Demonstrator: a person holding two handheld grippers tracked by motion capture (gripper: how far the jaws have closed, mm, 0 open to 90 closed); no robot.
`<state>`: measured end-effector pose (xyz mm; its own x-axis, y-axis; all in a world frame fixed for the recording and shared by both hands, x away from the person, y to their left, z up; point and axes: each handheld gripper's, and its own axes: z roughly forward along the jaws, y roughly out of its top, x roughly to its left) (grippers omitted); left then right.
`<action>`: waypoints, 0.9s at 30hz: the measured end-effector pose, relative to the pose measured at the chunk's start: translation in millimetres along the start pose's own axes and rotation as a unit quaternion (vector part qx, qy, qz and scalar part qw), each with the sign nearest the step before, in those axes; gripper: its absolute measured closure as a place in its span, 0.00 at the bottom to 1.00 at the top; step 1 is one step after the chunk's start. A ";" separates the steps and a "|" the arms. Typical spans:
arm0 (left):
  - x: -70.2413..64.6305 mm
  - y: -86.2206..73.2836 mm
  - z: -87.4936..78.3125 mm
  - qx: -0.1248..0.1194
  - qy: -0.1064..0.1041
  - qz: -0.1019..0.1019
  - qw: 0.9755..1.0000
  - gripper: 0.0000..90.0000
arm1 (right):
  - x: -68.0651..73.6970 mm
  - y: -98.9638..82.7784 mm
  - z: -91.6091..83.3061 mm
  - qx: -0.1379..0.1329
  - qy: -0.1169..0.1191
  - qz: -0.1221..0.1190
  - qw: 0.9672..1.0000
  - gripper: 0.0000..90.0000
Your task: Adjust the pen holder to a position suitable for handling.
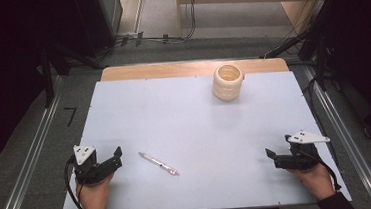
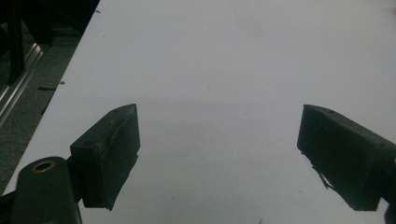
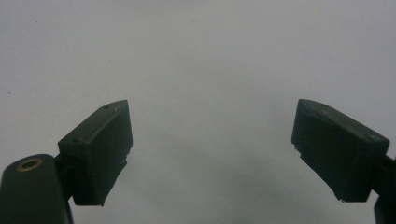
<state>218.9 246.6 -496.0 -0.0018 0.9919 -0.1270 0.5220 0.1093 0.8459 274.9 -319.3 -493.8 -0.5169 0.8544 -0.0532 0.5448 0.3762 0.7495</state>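
Ribbed cream cup (image 1: pixel 228 82), slim glossy pen (image 1: pixel 158 163)

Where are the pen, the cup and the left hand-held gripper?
pen (image 1: pixel 158 163), high view, middle of its barrel
cup (image 1: pixel 227 83), high view, its ribbed side wall
left hand-held gripper (image 1: pixel 113 157), high view, between its jaw tips
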 end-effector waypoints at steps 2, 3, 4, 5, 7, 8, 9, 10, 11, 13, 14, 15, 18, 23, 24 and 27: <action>0.2 -0.2 -0.1 0.000 -0.003 -0.001 1.000 0.15 | 1.8 0.4 -0.4 -0.001 0.002 0.000 1.000 0.13; -0.3 -0.3 0.1 0.000 -0.003 -0.001 1.000 0.15 | 2.8 0.6 -0.6 -0.001 0.002 0.000 1.000 0.13; -0.6 -0.4 0.2 0.000 -0.003 -0.001 1.000 0.15 | 3.5 1.0 -0.8 -0.002 0.003 -0.003 1.000 0.13; -0.6 -0.4 0.2 0.000 -0.003 -0.001 1.000 0.15 | 4.5 1.2 -0.8 -0.002 0.005 -0.003 1.000 0.13; -0.9 -0.5 0.5 0.000 -0.003 0.000 1.000 0.15 | 5.6 1.4 -0.9 -0.003 0.006 -0.003 1.000 0.13; -0.9 -0.6 0.5 0.001 -0.002 0.001 1.000 0.15 | 6.3 1.7 -0.9 -0.003 0.006 -0.004 1.000 0.13; -1.0 -0.6 0.6 0.001 -0.003 0.000 1.000 0.15 | 7.7 2.2 -0.5 -0.003 0.007 -0.005 1.000 0.13; -0.9 -0.6 0.6 0.001 -0.003 0.000 1.000 0.15 | 7.7 2.2 -0.5 -0.003 0.007 -0.005 1.000 0.13; -0.9 -0.6 0.7 0.000 -0.003 0.000 1.000 0.15 | 8.8 2.6 -0.1 -0.003 0.009 -0.006 1.000 0.13; -0.7 -0.7 0.7 0.000 -0.003 -0.001 1.000 0.15 | 9.6 2.9 0.1 -0.002 0.010 -0.007 1.000 0.13; -0.7 -0.7 0.7 0.000 -0.003 -0.001 1.000 0.15 | 9.8 3.0 0.2 -0.003 0.010 -0.008 1.000 0.13; -0.6 -0.8 0.9 0.000 -0.004 -0.002 1.000 0.15 | 9.8 3.0 0.2 -0.003 0.010 -0.008 1.000 0.13; -0.4 -0.8 1.6 0.002 -0.002 -0.002 1.000 0.15 | 12.0 3.8 1.1 -0.003 0.013 -0.011 1.000 0.13; -0.9 -0.9 1.8 0.004 -0.005 -0.002 1.000 0.15 | 15.9 5.1 2.3 -0.002 0.016 -0.015 1.000 0.13; -1.0 -1.0 1.9 0.004 -0.005 -0.002 1.000 0.15 | 17.5 5.8 3.0 -0.002 0.017 -0.019 1.000 0.13; -1.0 -1.1 1.9 0.004 -0.005 -0.002 1.000 0.15 | 20.2 6.7 3.7 -0.002 0.020 -0.023 1.000 0.13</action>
<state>220.0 245.4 -497.8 0.0051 0.9908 -0.1353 0.5284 0.1122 0.8416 270.5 -298.2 -492.3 -0.5669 0.8215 -0.0606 0.5183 0.4129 0.7489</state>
